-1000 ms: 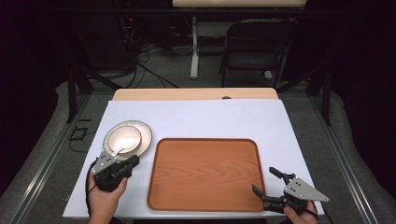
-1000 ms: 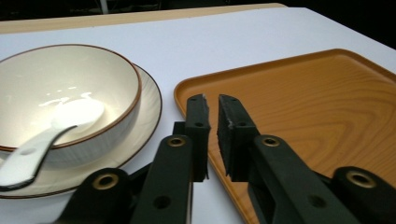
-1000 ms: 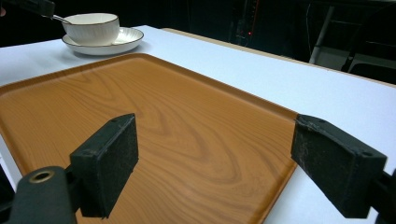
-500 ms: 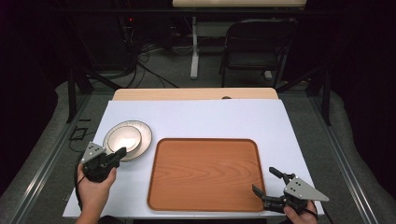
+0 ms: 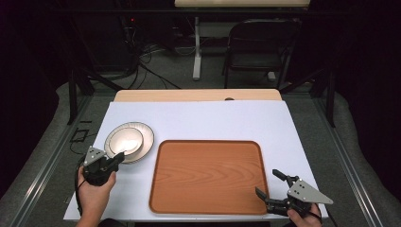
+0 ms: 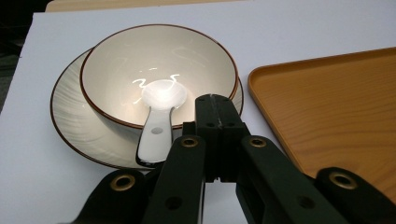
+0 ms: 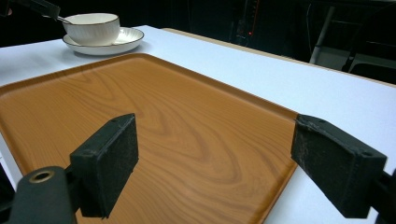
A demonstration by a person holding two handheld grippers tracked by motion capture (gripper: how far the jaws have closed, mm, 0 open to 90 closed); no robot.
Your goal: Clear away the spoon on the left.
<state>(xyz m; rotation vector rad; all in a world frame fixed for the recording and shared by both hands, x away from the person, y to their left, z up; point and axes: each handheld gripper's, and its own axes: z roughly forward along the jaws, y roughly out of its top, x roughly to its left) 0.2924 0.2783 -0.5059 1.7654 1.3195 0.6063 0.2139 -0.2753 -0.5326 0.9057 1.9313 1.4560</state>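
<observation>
Far left first: my left gripper (image 5: 109, 162) sits at the near-left of the white table (image 5: 213, 118), jaws pressed together with nothing between them, tips just at the near rim of the plate (image 5: 144, 146); in the left gripper view the closed tips hang right beside the spoon (image 6: 156, 119), to its right, not on it; I can't tell whether they touch the bowl's rim. The bowl (image 6: 159, 74) stands upright on the plate; the white spoon lies with its scoop in the bowl and its handle sloping out over the near rim towards me. Moving right, the wooden tray (image 5: 208, 175) lies just beside the plate, nothing on it. Far right, my right gripper (image 5: 273, 185) waits at the tray's near-right corner, jaws spread wide, holding nothing, looking across the wood towards the crockery.

My reading: this is barely started; the bowl, plate and spoon are all off the tray, nothing is gripped. I judge what's left is nearly everything; open the left jaws, take the spoon handle or the rim, and carry things right onto the tray.
</observation>
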